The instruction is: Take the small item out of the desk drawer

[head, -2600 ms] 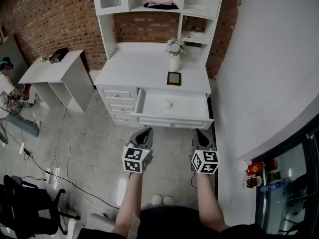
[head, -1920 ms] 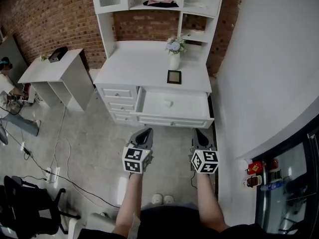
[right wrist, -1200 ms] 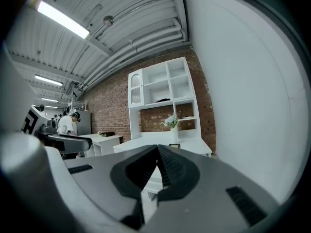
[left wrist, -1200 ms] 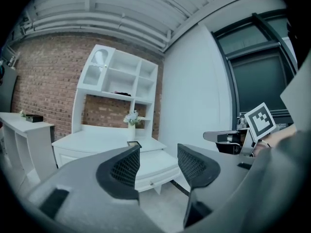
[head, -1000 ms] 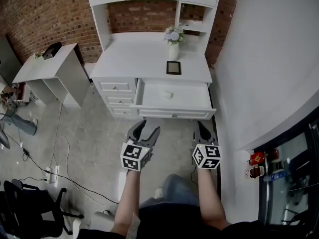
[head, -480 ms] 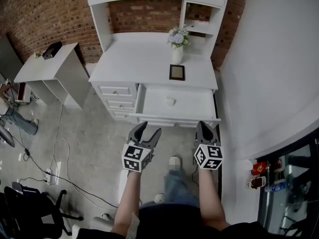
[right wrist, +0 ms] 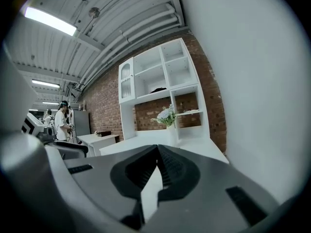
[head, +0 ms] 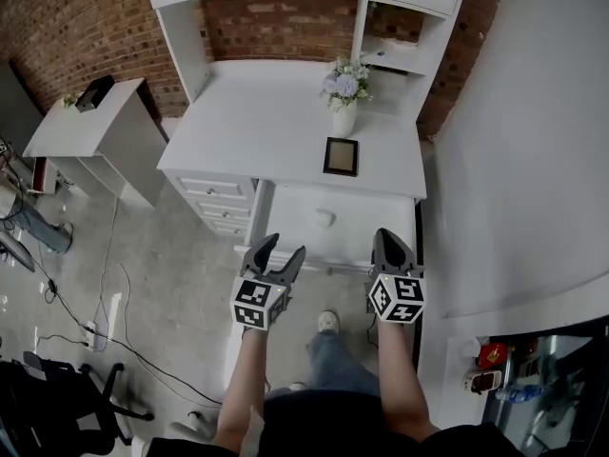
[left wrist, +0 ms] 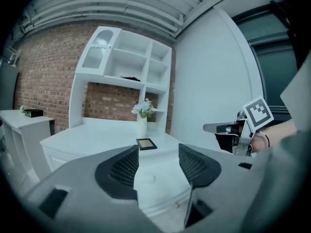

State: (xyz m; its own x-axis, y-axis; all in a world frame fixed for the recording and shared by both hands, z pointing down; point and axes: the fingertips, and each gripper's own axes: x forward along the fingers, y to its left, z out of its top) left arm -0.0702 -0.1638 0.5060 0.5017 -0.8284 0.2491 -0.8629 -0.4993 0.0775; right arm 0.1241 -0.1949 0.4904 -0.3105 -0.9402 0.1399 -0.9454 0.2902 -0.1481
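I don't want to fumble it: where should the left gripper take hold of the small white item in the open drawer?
Across its sides, from straight above: the small white item lies low and alone on the floor of the drawer, whose walls would likely block a sideways approach. The left gripper has its jaws apart.

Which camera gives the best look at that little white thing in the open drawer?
The head view: it looks straight down into the drawer, onto the small item. The left gripper view shows it only faintly, low and side-on; the right gripper view shows nothing of it.
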